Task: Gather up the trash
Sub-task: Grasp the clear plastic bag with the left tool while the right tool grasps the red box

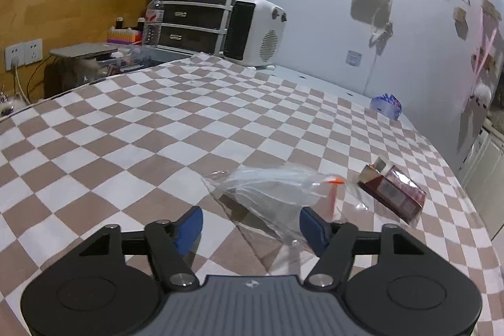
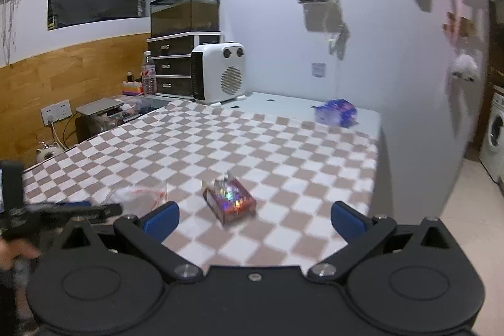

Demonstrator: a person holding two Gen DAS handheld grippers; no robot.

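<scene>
A crumpled clear plastic bag point(image 1: 271, 194) with a red strip lies on the checkered tablecloth point(image 1: 157, 128). My left gripper point(image 1: 250, 227) is open, its blue pads on either side of the bag's near end. A dark red shiny box point(image 1: 392, 192) lies just right of the bag. In the right wrist view the box point(image 2: 230, 199) sits ahead of my open, empty right gripper point(image 2: 255, 218). The bag point(image 2: 138, 194) lies to its left, with the left gripper point(image 2: 63, 211) beside it. A blue-purple wrapper point(image 1: 386, 106) lies at the table's far right; it also shows in the right wrist view point(image 2: 335, 112).
A white heater point(image 1: 255, 32), a dark drawer unit point(image 1: 195, 14) and a water bottle point(image 1: 154, 21) stand at the table's far end. The table's right edge point(image 2: 376, 166) drops to the floor beside a wall. A washing machine point(image 2: 496, 131) stands far right.
</scene>
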